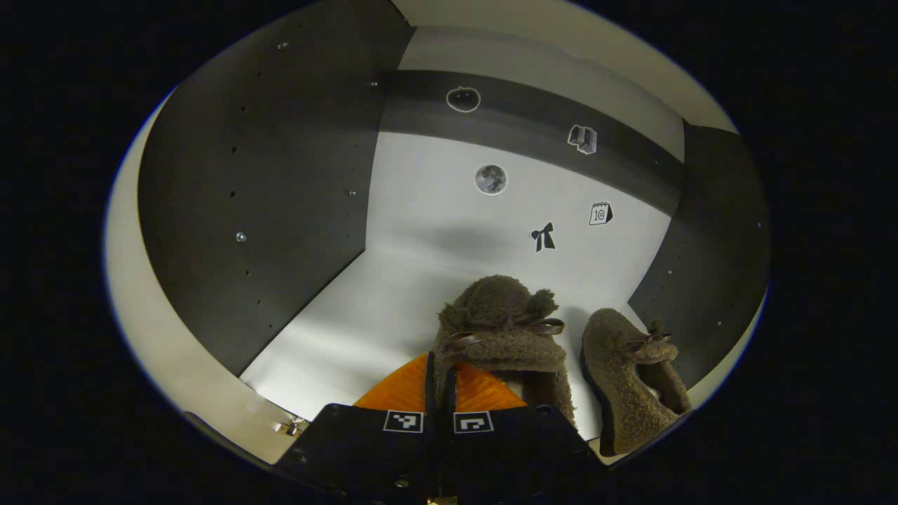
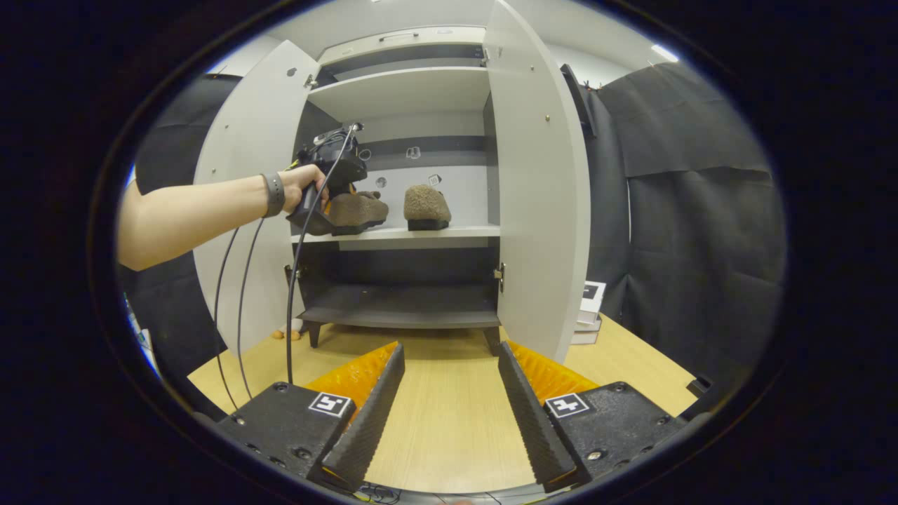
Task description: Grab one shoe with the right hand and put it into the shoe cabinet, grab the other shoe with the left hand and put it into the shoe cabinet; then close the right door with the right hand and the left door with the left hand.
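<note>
Now left claw (image 1: pixel 440 382) closed on shoe (image 1: pixel 501 330), inside cabinet (image 1: pixel 252 210).

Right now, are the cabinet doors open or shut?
Open. The left door and right door both swing outward, showing two shoes on the shelf.

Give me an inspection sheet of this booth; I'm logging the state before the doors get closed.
Surface: light wooden table carrying the shoe cabinet.
Job's things: both fuzzy brown shoes on the middle shelf, the left shoe and right shoe side by side; left door and right door both open.
Clutter: small boxes behind the right door; stickers on the cabinet's back panel.
Grippers: left gripper closed on the left shoe's heel; right gripper open over the table, holding nothing.
Cables: black cables hanging from the left gripper.
Surroundings: black cloth wall; a person's forearm with a wristband.
</note>
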Motion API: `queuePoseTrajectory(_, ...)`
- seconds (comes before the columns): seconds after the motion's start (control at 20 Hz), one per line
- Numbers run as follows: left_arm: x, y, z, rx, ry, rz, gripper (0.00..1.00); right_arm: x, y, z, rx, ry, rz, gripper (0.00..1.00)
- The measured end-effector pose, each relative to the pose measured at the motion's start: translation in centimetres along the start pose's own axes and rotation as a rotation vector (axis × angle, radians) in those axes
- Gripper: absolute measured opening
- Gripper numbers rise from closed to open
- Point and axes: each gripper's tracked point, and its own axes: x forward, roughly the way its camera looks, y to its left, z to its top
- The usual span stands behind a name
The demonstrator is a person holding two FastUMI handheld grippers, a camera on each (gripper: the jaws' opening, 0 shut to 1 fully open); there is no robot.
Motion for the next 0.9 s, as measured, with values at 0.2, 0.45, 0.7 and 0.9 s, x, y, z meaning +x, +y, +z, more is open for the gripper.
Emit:
queuePoseTrajectory(0.2, 0.4, -0.2, -0.1, 0.006, 0.063, 0.001, 0.02, 0.1, -0.2, -0.5, 0.003, 0.011, -0.005, 0.86)
queuePoseTrajectory(0.45, 0.6, 0.4, -0.5, -0.038, 0.098, -0.002, 0.23, 0.1, -0.6, -0.6, 0.015, 0.012, -0.013, 0.86)
queuePoseTrajectory(0.7, 0.2, 1.0, -0.5, -0.034, 0.100, 0.015, 0.51, -0.2, -0.9, -0.8, 0.010, 0.013, -0.020, 0.87)
queuePoseTrajectory(0.9, -1.2, 1.3, 0.2, -0.031, 0.082, 0.012, 0.75, -0.2, -0.7, -1.1, 0.012, 0.022, -0.014, 0.87)
